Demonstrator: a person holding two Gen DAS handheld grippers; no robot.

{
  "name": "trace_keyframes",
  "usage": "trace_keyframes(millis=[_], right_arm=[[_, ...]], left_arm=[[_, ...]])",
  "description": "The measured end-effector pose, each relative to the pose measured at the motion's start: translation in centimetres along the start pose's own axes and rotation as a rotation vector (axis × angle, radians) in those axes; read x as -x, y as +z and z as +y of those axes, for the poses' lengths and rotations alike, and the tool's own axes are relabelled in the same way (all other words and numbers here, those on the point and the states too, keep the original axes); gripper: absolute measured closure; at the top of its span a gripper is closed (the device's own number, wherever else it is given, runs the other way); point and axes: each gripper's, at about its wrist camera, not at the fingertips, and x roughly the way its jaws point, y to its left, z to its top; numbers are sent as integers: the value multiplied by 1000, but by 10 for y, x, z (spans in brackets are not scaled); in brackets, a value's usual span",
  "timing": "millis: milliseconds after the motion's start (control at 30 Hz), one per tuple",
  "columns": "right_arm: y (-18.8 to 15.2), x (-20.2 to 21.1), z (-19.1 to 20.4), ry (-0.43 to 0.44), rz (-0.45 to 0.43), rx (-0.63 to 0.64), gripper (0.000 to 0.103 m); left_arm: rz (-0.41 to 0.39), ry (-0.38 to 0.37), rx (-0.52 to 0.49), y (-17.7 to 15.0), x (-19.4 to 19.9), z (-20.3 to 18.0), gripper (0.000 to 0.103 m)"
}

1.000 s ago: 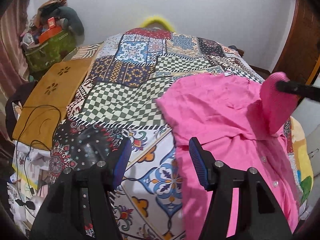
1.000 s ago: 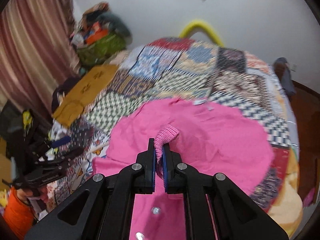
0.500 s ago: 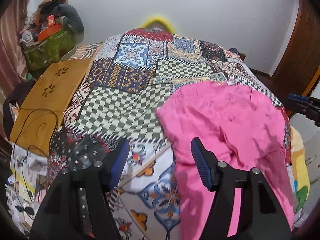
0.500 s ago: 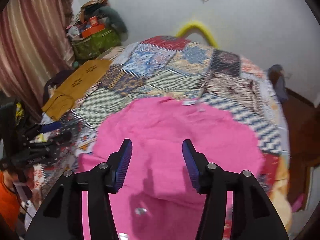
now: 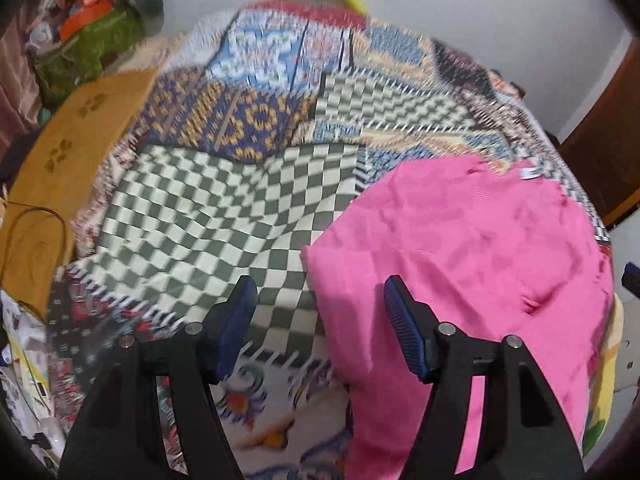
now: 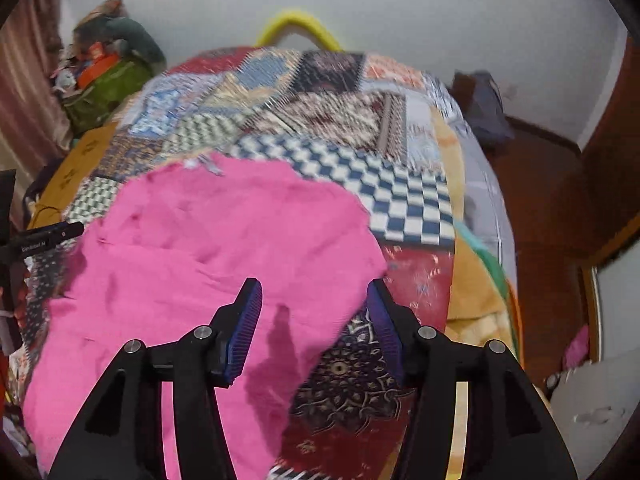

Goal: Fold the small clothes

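A pink shirt (image 5: 472, 264) lies spread on the patchwork bedspread (image 5: 240, 208), on the bed's right half. It also shows in the right wrist view (image 6: 216, 264), with a white label at its far edge. My left gripper (image 5: 318, 300) is open and empty, hovering over the shirt's left edge. My right gripper (image 6: 314, 302) is open and empty, hovering over the shirt's right edge, where the cloth ends and the bedspread (image 6: 400, 208) shows. The tip of the right gripper shows at the right edge of the left wrist view (image 5: 631, 276).
A mustard wooden board (image 5: 60, 160) with a black cable lies along the bed's left side. A pile of bags and clothes (image 5: 88, 36) sits in the far left corner. A yellow hoop (image 6: 298, 26) stands behind the bed. A brown door (image 6: 608, 184) is on the right.
My right gripper let go of the pink sleeve it held and opened; the sleeve now lies flat on the shirt. Both grippers moved forward over the bed.
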Motion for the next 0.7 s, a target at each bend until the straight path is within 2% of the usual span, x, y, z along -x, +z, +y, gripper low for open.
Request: trace_keyframes(millis=[100, 200, 233, 300, 333, 367, 400, 433, 500, 600, 700], right_arm=[[-2, -22, -8, 16, 36, -26, 52], [-2, -37, -12, 46, 33, -43, 52], [-1, -37, -13, 59, 22, -54, 52], [2, -40, -16, 90, 12, -78, 58], [4, -43, -16, 110, 13, -86, 71], [6, -46, -16, 123, 16, -90, 83], [7, -48, -15, 136, 17, -92, 87], [9, -50, -12, 140, 19, -83, 94], [11, -52, -5, 124, 12, -46, 94], [18, -51, 8, 82, -11, 31, 95], [29, -51, 11, 64, -37, 68, 95]], left_arm=[[25, 2, -2, 7, -22, -3, 38], [35, -48, 24, 17, -31, -1, 38], [50, -86, 37, 20, -34, 0, 39], [70, -171, 48, 24, -39, 0, 55], [73, -193, 51, 25, -40, -1, 67], [71, -222, 47, 27, -39, -2, 84], [70, -238, 37, 28, -38, -4, 94], [73, -249, 22, 29, -37, -7, 98], [51, -210, -29, 31, -34, -15, 98], [-33, -69, -145, 34, -24, -26, 99], [-80, 12, -156, 44, -19, -22, 99]])
